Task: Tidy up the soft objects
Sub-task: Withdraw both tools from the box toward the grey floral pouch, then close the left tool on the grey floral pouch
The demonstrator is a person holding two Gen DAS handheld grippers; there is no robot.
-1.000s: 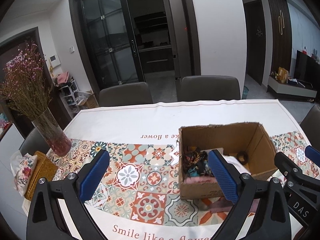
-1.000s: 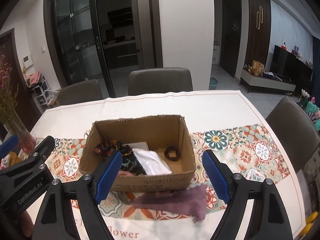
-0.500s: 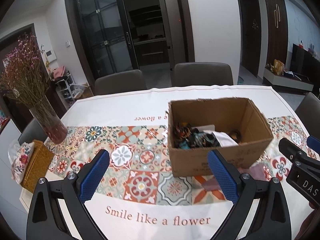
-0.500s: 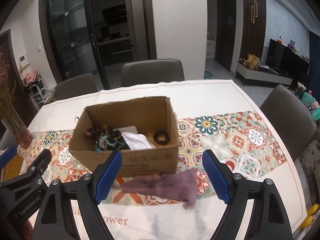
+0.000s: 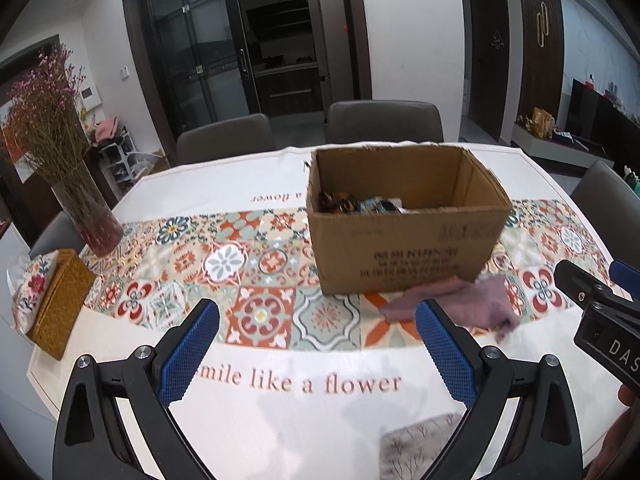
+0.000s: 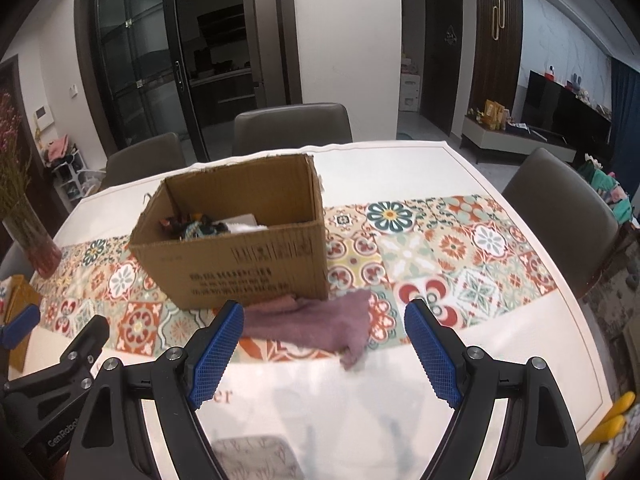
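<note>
An open cardboard box [image 5: 404,248] [image 6: 240,264] stands on the patterned tablecloth, holding dark patterned fabric [image 5: 352,204] [image 6: 192,228] and a white cloth [image 6: 244,224]. A mauve cloth [image 5: 460,306] [image 6: 316,320] lies flat on the table against the box's near side. My left gripper [image 5: 316,350] hovers open over the tablecloth, to the near left of that cloth, with nothing between its fingers. My right gripper [image 6: 324,354] is open and empty too, just short of the mauve cloth. Each gripper shows at the edge of the other's view.
A glass vase of dried pink flowers [image 5: 86,208] and a woven tissue box [image 5: 60,304] sit at the table's left end. Grey chairs [image 5: 384,122] [image 6: 560,216] ring the table. A grey patterned cloth [image 5: 420,448] lies at the near edge. Yellow objects [image 6: 612,416] lie near right.
Both grippers have pulled back from the box toward the near table edge and sunk lower. The box now looks farther off, and the mauve cloth has come into full view.
</note>
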